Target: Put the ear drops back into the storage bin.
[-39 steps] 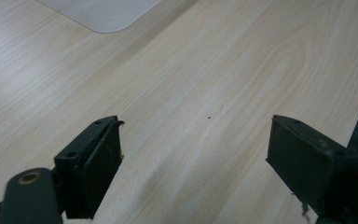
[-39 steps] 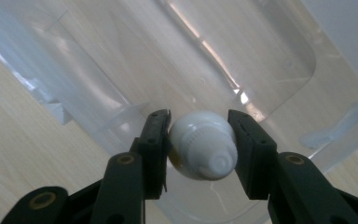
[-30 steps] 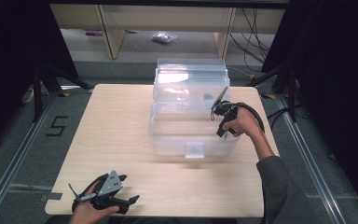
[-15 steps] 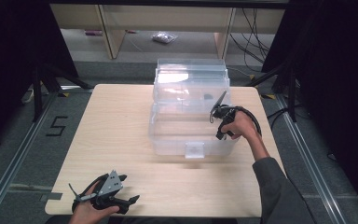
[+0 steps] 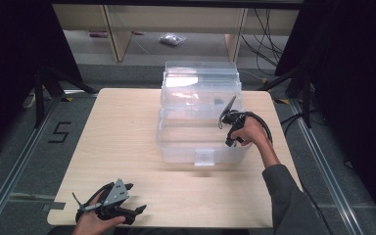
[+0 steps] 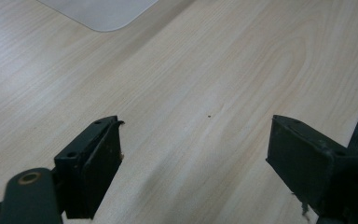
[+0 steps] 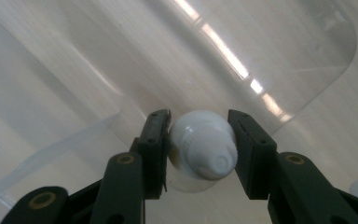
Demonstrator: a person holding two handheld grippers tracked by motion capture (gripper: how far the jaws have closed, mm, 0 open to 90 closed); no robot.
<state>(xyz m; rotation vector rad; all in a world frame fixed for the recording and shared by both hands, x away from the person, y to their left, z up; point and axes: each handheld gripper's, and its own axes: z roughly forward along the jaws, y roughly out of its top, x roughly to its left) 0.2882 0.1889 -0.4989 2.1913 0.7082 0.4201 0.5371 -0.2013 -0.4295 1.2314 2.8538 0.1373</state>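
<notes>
A clear plastic storage bin (image 5: pixel 176 144) stands on the wooden table (image 5: pixel 122 132), its lid (image 5: pixel 199 78) raised at the back. My right gripper (image 5: pixel 229 129) hangs over the bin's right side. In the right gripper view this gripper (image 7: pixel 200 140) is shut on a small white bottle (image 7: pixel 204 147) with a ribbed cap, the bin's clear bottom behind it. My left gripper (image 5: pixel 136 198) rests at the table's front left corner. Its jaws (image 6: pixel 193 158) stand wide open over bare wood with nothing between them.
The table's rounded corner and grey floor (image 6: pixel 102 11) show at the top of the left gripper view. Shelving (image 5: pixel 176 24) and cables (image 5: pixel 264 29) lie beyond the far edge. Black stands (image 5: pixel 49 78) flank the table.
My right gripper has drifted slightly left over the bin with the white bottle. The left gripper has not moved.
</notes>
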